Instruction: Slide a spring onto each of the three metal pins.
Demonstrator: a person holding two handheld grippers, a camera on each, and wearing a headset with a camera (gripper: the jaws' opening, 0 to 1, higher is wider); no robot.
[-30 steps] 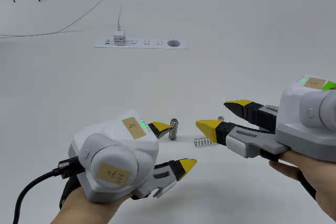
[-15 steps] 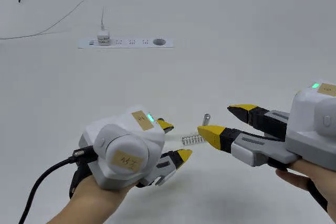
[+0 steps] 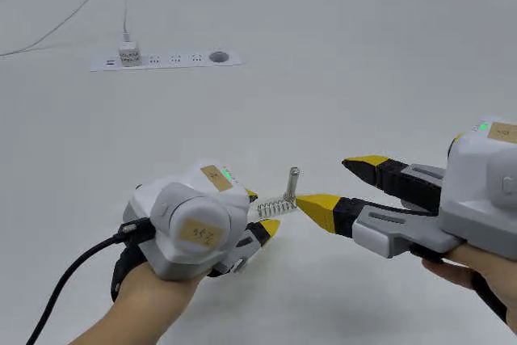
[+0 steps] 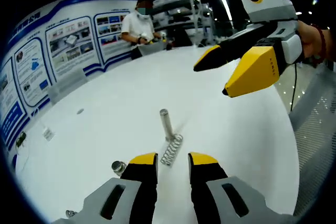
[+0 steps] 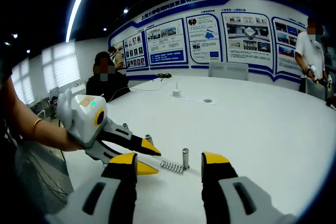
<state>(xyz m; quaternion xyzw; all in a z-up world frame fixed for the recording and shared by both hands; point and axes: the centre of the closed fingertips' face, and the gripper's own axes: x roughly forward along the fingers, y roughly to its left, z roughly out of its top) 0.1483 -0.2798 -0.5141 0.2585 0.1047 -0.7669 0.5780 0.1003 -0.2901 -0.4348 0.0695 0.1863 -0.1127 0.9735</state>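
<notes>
lying flat, the spring [image 4: 171, 149] has its far end at the foot of the upright pin [image 4: 166, 124]. the left gripper [image 4: 173, 160] has its jaws apart around the near end, probably to lift it; the right gripper [image 3: 333, 182], also apart, hovers beside the pin.

table [image 3: 363, 78]: spring [image 3: 276, 207], pin [image 3: 292, 182], power strip [image 3: 166, 60]

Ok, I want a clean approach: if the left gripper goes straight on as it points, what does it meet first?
Probably the spring, lying just ahead of the left gripper in line with the gap between its open jaws. The upright pin stands right behind it, though depth is unclear.
</notes>
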